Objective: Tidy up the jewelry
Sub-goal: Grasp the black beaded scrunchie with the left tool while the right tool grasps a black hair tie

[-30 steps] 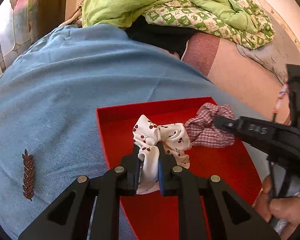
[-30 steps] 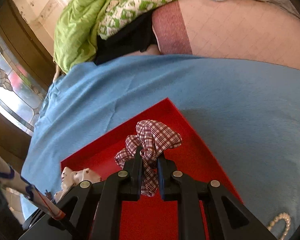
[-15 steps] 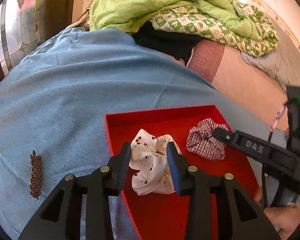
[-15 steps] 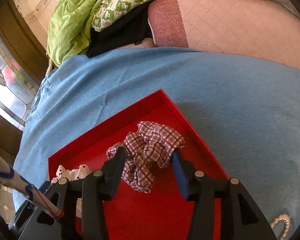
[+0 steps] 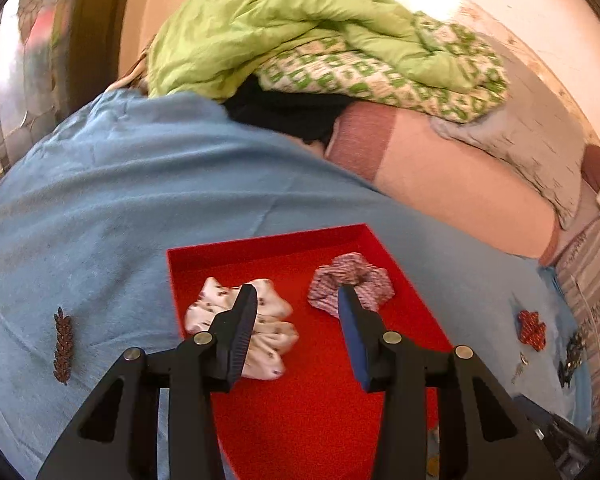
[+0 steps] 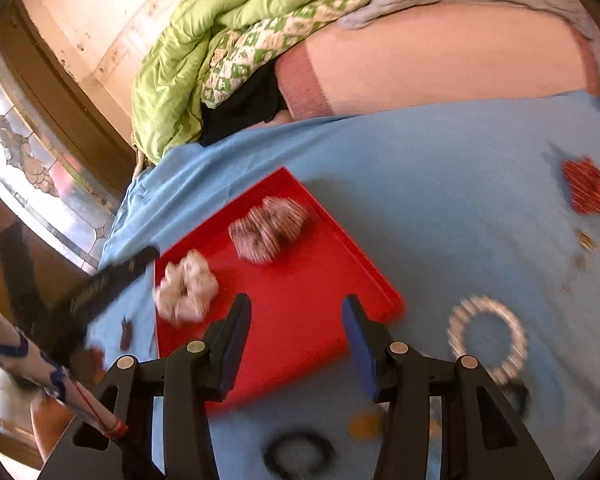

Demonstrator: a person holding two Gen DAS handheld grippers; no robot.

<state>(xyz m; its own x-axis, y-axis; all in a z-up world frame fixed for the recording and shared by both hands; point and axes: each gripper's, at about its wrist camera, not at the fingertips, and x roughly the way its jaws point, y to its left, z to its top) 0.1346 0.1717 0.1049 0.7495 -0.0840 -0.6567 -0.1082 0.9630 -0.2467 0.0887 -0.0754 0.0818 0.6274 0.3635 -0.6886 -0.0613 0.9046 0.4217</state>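
A red tray lies on a blue cloth. In it lie a white cherry-print scrunchie on the left and a red plaid scrunchie on the right. My left gripper is open and empty above the tray, between the two. My right gripper is open and empty, raised over the tray's near corner. Both scrunchies show in the right wrist view, white and plaid. The left gripper's body shows at that view's left.
On the cloth lie a brown leaf brooch, a red flower piece, a pearl bracelet, a black ring and small gold pieces. A green quilt and pillows lie behind.
Both grippers opened, let go of their scrunchies in the tray, and pulled back and up. The right gripper has swung right, bringing the bracelet and black ring into view.
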